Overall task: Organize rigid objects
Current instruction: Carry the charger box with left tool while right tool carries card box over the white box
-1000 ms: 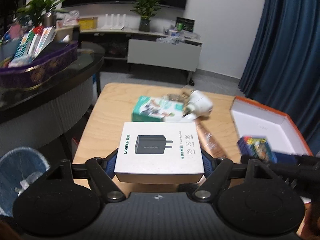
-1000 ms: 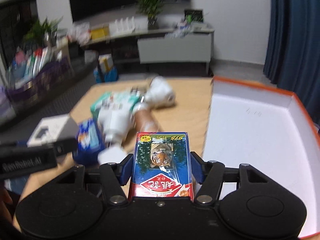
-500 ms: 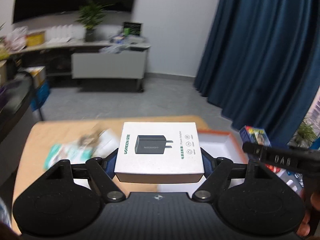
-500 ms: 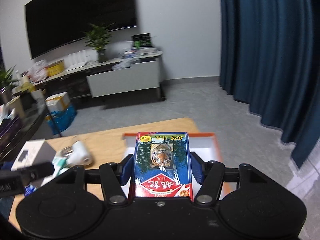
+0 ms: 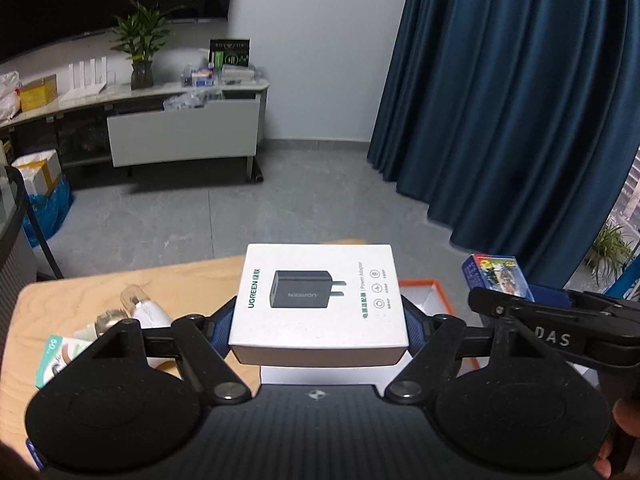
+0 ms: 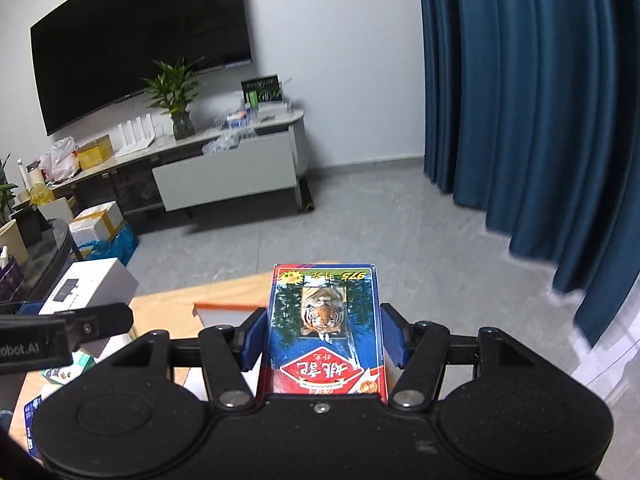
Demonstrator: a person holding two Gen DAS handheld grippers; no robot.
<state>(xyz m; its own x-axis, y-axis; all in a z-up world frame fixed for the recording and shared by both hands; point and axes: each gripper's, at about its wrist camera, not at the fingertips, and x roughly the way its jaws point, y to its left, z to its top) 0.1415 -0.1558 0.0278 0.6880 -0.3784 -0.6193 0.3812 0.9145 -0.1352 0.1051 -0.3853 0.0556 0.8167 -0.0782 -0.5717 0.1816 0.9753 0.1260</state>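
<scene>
Blue pads of my left hand-held gripper (image 5: 319, 322) are clamped on the two long sides of the white charger box (image 5: 318, 300), which lies flat between them with its printed face up. My right hand-held gripper (image 6: 323, 334) is closed the same way on the tiger card box (image 6: 325, 330), a blue and red pack held flat, its print upside down to me.

Both boxes hang above the near end of the wooden bench (image 5: 188, 284). Below and between my two loads sits the orange-rimmed tray (image 5: 426, 294), white inside; its near corner shows just under the charger box, and its orange edge (image 6: 230, 306) shows left of the card box in the right wrist view. From the left wrist camera the card box (image 5: 496, 276) appears to the right of the tray, above the arm of my other tool.

On the bench to the left lie a clear bottle (image 5: 136, 308) and a green-and-white packet (image 5: 60, 358), close together. Beyond the bench are grey floor (image 5: 280, 200), a low white cabinet (image 5: 180, 132) with a potted plant (image 5: 140, 44), and dark blue curtains (image 5: 520, 100).
</scene>
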